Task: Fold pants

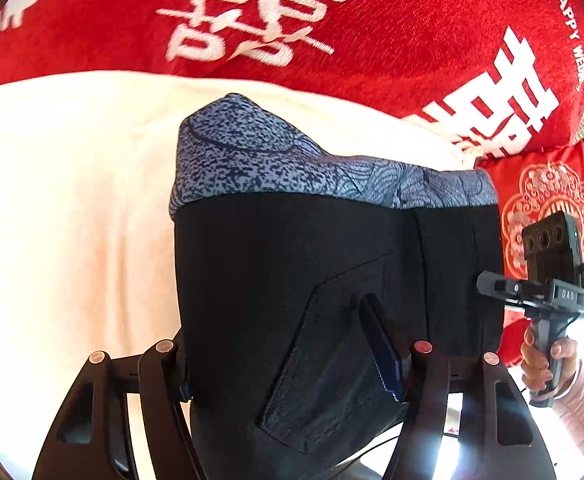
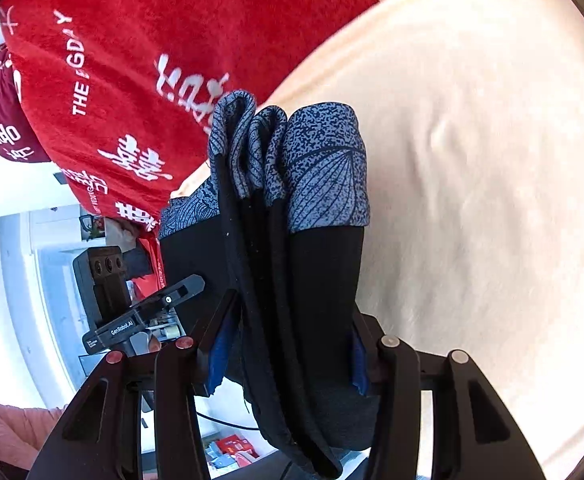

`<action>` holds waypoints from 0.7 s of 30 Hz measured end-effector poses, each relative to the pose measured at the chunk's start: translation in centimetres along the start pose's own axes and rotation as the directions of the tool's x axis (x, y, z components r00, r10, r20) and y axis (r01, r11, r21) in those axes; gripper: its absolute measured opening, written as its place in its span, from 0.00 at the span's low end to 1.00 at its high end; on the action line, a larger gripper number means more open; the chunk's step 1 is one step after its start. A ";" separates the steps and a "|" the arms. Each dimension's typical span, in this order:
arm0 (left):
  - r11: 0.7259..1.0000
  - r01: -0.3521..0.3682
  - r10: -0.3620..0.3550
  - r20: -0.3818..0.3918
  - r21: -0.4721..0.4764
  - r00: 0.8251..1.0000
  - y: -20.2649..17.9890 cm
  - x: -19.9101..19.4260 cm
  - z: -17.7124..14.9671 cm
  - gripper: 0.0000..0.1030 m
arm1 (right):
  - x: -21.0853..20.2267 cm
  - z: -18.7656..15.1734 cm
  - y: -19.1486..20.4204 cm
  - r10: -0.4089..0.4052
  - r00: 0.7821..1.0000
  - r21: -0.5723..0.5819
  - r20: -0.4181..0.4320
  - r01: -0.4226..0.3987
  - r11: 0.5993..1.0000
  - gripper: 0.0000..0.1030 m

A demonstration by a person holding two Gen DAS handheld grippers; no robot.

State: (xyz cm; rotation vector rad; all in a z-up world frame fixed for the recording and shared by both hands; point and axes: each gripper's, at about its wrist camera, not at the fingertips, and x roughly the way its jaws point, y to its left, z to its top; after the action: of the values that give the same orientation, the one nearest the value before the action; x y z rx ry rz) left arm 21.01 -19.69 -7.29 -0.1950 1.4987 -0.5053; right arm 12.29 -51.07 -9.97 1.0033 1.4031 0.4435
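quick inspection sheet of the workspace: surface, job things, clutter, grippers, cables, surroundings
surface: cream sheet, smooth apart from shallow wrinkles
job's things: black pants with blue-grey patterned band, folded into several layers, lifted off the sheet at the gripped end
clutter: red blanket with white characters at the far side; red embroidered cushion beside it
grippers: left gripper shut on the pants; right gripper shut on the layered stack
cables: thin dark cable below the right gripper
surroundings: bright white room, small items on the floor, too blurred to name
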 end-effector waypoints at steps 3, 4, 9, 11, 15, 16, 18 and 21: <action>0.999 -0.023 0.023 -0.003 0.032 1.000 0.3 -0.8 -1.9 0.66 | 0.8 -2.3 -0.2 0.010 1.000 0.032 0.006 -0.010 0.999 0.51; 0.999 -0.031 0.031 -0.007 0.037 0.999 0.6 -0.9 -2.5 0.66 | 1.3 -2.9 0.0 0.001 1.000 0.033 0.004 -0.001 0.999 0.51; 0.992 -0.125 0.125 -0.029 0.026 0.992 3.8 1.3 -5.2 0.75 | 4.6 -3.5 -1.0 -0.141 0.990 0.018 -0.021 0.141 0.990 0.62; 0.988 -0.156 0.156 0.023 0.000 0.987 5.1 1.8 -5.8 0.94 | 5.1 -3.2 -1.4 -0.181 0.983 0.026 0.004 0.181 0.983 0.71; 0.990 -0.134 0.135 0.023 -0.042 0.991 6.4 2.2 -5.9 1.00 | 5.1 -3.4 -0.9 -0.245 0.969 0.058 0.034 0.242 0.968 0.80; 0.990 -0.140 0.141 0.022 -0.037 0.990 6.3 2.1 -6.0 1.00 | 4.8 -3.8 -0.8 -0.278 0.960 0.055 0.041 0.275 0.960 0.81; 0.983 -0.183 0.183 0.032 -0.008 0.983 5.6 1.5 -6.1 1.00 | 4.4 -4.2 0.4 -0.348 0.936 0.047 0.060 0.346 0.937 0.82; 0.965 -0.259 0.257 0.053 0.033 0.965 4.7 0.4 -6.6 1.00 | 3.5 -5.3 1.0 -0.446 0.892 0.030 0.078 0.445 0.895 0.84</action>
State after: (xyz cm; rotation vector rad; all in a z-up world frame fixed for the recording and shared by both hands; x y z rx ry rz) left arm 15.51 -14.48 -10.19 0.0206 1.4402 -0.3180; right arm 8.22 -46.17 -10.54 0.6674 1.5069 0.0503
